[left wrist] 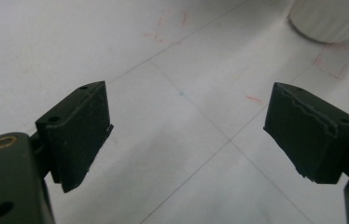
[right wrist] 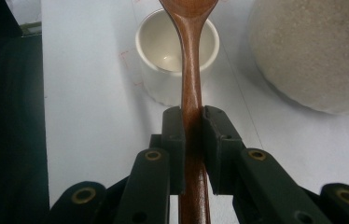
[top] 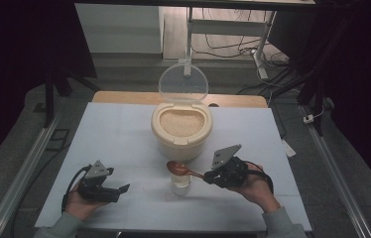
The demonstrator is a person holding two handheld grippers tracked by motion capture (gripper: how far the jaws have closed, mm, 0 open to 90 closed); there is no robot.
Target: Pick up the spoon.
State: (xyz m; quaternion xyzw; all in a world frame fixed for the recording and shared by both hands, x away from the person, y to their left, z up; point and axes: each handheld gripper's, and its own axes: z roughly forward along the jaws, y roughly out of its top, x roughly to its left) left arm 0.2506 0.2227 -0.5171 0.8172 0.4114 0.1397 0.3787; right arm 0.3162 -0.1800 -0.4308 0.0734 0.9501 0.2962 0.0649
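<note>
A cream rice container [top: 181, 130] with its clear lid [top: 183, 83] tipped up stands mid-table, full of rice [top: 181, 122]. In front of it sits a small white cup [top: 180, 184] [right wrist: 177, 56]. My right gripper [top: 209, 177] [right wrist: 192, 119] is shut on the handle of a brown wooden spoon [top: 182, 170] [right wrist: 190, 79], whose bowl hovers over the cup. My left gripper [top: 124, 189] [left wrist: 189, 133] rests low at the table's front left, open, with bare table between its jaws.
The white table [top: 119, 134] ends at a wooden edge behind the container. The container's base [left wrist: 331, 18] shows at the top right of the left gripper view and its side [right wrist: 312, 51] in the right gripper view. Metal rails run along both table sides.
</note>
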